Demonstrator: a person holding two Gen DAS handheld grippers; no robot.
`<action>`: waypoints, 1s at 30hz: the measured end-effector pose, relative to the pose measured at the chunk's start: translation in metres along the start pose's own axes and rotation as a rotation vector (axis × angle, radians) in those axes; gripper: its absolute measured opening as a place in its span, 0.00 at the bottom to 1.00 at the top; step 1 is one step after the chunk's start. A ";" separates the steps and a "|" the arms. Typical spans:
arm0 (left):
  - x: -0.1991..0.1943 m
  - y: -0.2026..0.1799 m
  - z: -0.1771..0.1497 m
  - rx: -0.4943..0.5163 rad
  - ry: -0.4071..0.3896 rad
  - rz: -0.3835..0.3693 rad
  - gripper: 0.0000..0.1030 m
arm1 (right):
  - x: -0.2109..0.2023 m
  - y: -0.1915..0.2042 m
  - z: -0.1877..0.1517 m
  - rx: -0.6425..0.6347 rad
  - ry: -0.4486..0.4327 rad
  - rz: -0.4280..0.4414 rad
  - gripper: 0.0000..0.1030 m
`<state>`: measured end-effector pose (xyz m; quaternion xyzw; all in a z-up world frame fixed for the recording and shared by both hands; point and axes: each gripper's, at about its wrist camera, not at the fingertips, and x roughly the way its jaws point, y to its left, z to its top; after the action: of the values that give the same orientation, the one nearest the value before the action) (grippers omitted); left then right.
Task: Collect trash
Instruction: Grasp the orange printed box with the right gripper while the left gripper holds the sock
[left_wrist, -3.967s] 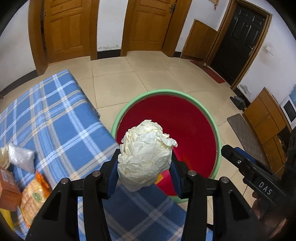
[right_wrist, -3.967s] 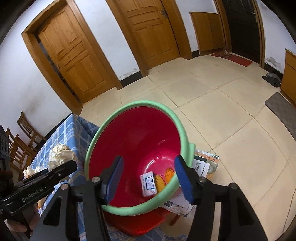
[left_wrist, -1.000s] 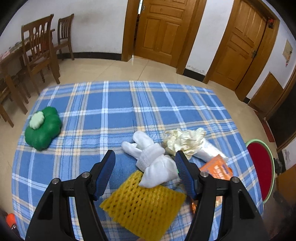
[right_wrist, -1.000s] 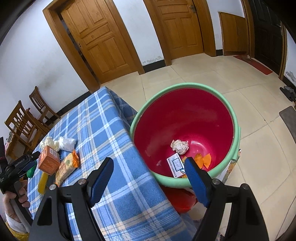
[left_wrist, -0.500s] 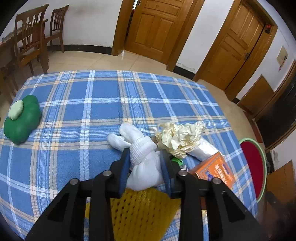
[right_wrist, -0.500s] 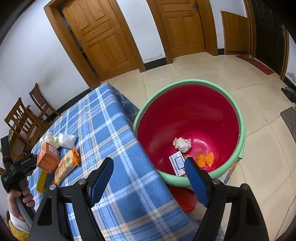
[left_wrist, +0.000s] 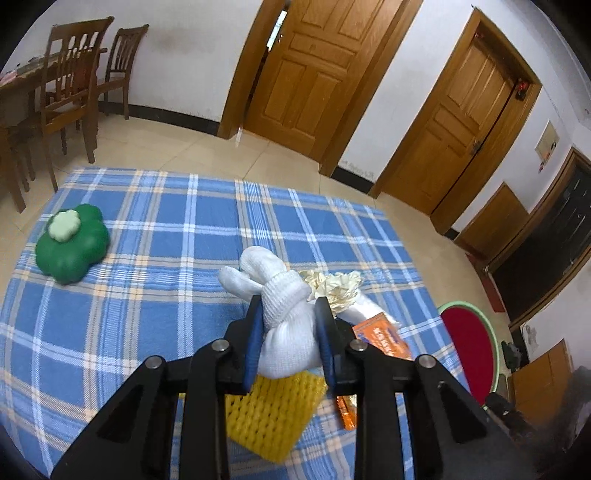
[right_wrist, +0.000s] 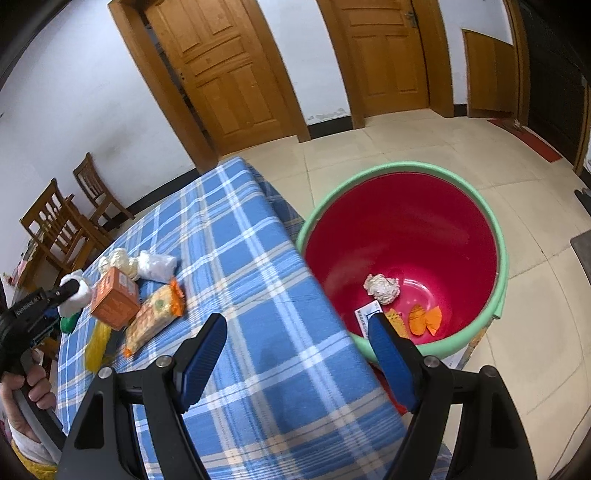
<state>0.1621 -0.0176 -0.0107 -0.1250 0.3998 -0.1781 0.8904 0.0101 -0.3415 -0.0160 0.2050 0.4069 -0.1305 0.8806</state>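
Trash, a white knotted glove (left_wrist: 286, 325), sat between my left gripper (left_wrist: 288, 332) pads, its jaws closing and pinching it above the yellow foam net (left_wrist: 273, 417) near the table (left_wrist: 147, 295) edge. My right gripper (right_wrist: 299, 354) jaws stood spread, holding nothing, beside the red bin (right_wrist: 406, 229).

My left wrist view looks forward and down along the left gripper (left_wrist: 288, 332), close over the blue checked table (left_wrist: 155, 236), facing two wooden doors and dining chairs (left_wrist: 74, 77) beyond. My right wrist view sits near the table's other edge, angled down past the right gripper (right_wrist: 297, 354) toward the red bin (right_wrist: 495, 266) on the floor. Both views share the tabletop, the orange box (left_wrist: 382, 338) (right_wrist: 114, 299) and the bin (left_wrist: 469, 354); the right view also catches the left gripper (right_wrist: 70, 290) from the side.
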 end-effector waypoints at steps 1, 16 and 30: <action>-0.004 0.000 0.000 -0.001 -0.003 0.000 0.26 | -0.001 0.003 0.001 -0.010 -0.003 0.005 0.78; -0.041 0.009 -0.028 0.018 -0.017 0.070 0.27 | -0.004 0.072 0.011 -0.177 -0.022 0.106 0.80; -0.054 0.034 -0.051 -0.004 -0.004 0.142 0.27 | 0.020 0.144 0.005 -0.325 0.025 0.168 0.83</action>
<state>0.0972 0.0313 -0.0202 -0.0984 0.4060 -0.1132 0.9015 0.0833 -0.2187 0.0080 0.0948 0.4148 0.0138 0.9049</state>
